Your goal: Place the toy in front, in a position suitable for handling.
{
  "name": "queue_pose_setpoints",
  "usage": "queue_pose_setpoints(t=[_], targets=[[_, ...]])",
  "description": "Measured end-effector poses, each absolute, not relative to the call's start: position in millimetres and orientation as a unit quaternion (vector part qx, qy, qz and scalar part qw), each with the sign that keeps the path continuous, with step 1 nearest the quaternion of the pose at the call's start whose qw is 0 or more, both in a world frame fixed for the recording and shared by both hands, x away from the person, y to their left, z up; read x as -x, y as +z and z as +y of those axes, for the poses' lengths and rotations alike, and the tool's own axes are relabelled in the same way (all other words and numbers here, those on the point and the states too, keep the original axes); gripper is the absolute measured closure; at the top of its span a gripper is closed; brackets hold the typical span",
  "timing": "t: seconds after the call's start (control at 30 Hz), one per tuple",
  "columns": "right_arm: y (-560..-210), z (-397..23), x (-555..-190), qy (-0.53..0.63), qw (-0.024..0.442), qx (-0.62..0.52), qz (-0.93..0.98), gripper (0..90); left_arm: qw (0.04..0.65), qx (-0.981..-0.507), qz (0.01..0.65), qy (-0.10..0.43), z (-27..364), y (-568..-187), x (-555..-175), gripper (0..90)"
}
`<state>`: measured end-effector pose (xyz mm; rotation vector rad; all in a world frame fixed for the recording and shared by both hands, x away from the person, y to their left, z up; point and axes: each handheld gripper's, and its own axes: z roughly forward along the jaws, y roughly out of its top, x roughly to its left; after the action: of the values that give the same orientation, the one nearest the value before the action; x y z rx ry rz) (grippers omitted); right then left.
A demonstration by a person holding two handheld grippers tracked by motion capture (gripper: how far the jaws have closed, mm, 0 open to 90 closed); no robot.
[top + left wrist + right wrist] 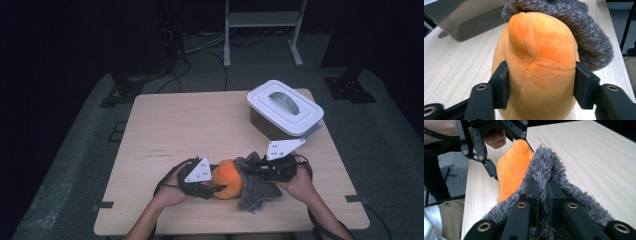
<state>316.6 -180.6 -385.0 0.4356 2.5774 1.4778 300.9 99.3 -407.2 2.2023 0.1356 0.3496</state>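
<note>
1. You hold an orange plush toy (536,65) between the jaws of the left gripper (212,184). In the left gripper view the two black pads sit against its flanks, one on each side, about halfway up the body. Judged from that, the grip is light, so keep the pads square on the widest part and do not let the toy roll out forward.

2. The jaws of the right gripper (250,167) are pinched narrow on a fold of grey furry cloth (549,170). In the right gripper view the fur bunches between and over both jaws, and the cloth runs on ahead of them to the toy.

3. The step looks like wiping the toy or wrapping it with the cloth. Draw the cloth over the far end of the toy while the left jaws hold it steady; pull gently, since a hard tug could drag the toy out of the left jaws.

4. The toy is soft, rounded and egg-like, bright orange with a raised ridge and stitched seams. It rests on the pale wooden desk (165,130), just ahead of the left jaws and touching the cloth.

5. The cloth is dark grey, shaggy and limp, draped beyond the toy.

6. A white lidded box (284,107) stands well beyond both jaws.
</note>
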Motion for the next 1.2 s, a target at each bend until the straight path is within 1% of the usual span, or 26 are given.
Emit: queue_pose_setpoints(t=[0.1,0.13,0.17,0.2,0.23,0.27,0.3,0.37,0.43,0.5,0.57,0.7,0.87,1.0,1.13,1.2], targets=[[-386.6,-176.5,-314.3,0.483,0.068,-0.141,0.862,80.9,0.442,-0.886,0.077,0.116,97.0,-406.9,-303.5,22.3],[-386.9,-175.8,-313.9,0.482,0.066,-0.141,0.862,80.9,0.449,-0.883,0.090,0.101,97.8,-406.5,-305.2,19.4],[-387.5,-175.3,-313.8,0.481,0.064,-0.139,0.863,80.9,0.459,-0.879,0.103,0.086,99.3,-405.9,-307.3,19.2],[-387.7,-175.0,-313.4,0.480,0.058,-0.137,0.864,80.9,0.463,-0.877,0.110,0.075,100.8,-405.3,-308.9,19.7],[-388.0,-174.5,-312.8,0.481,0.052,-0.134,0.865,80.9,0.462,-0.877,0.108,0.076,101.8,-405.1,-308.8,23.0],[-387.9,-173.6,-311.9,0.481,0.047,-0.132,0.865,80.9,0.461,-0.877,0.105,0.081,101.9,-405.8,-307.6,27.1],[-387.5,-172.6,-311.3,0.479,0.045,-0.128,0.867,80.9,0.461,-0.877,0.102,0.089,101.5,-406.3,-305.7,33.0],[-384.4,-171.8,-310.4,0.480,0.047,-0.125,0.867,80.9,0.460,-0.876,0.085,0.117,100.7,-404.9,-300.8,40.7],[-379.2,-172.2,-309.7,0.490,0.051,-0.124,0.861,80.9,0.461,-0.873,0.066,0.146,100.8,-401.0,-296.9,44.3],[-373.3,-172.2,-307.7,0.505,0.056,-0.121,0.853,80.9,0.455,-0.871,0.045,0.181,99.3,-397.8,-292.8,45.8],[-367.4,-170.0,-305.5,0.519,0.057,-0.116,0.845,80.9,0.444,-0.873,0.026,0.198,96.6,-397.1,-289.8,46.0],[-372.0,-163.3,-305.9,0.504,0.059,-0.113,0.854,80.9,0.432,-0.880,0.016,0.198,96.5,-405.4,-290.9,43.8],[-386.2,-168.3,-314.1,0.483,0.035,-0.122,0.867,80.8,0.448,-0.879,0.026,0.161,103.5,-409.2,-294.9,36.8],[-388.8,-174.9,-317.3,0.482,0.027,-0.131,0.866,80.9,0.446,-0.881,0.013,0.158,101.2,-410.0,-292.6,37.4],[-378.4,-166.8,-310.3,0.499,0.035,-0.116,0.858,80.9,0.439,-0.883,-0.008,0.166,96.0,-410.0,-287.7,38.3],[-375.5,-160.8,-308.1,0.494,0.039,-0.108,0.862,80.9,0.426,-0.887,-0.022,0.177,91.9,-409.3,-284.2,38.1]])
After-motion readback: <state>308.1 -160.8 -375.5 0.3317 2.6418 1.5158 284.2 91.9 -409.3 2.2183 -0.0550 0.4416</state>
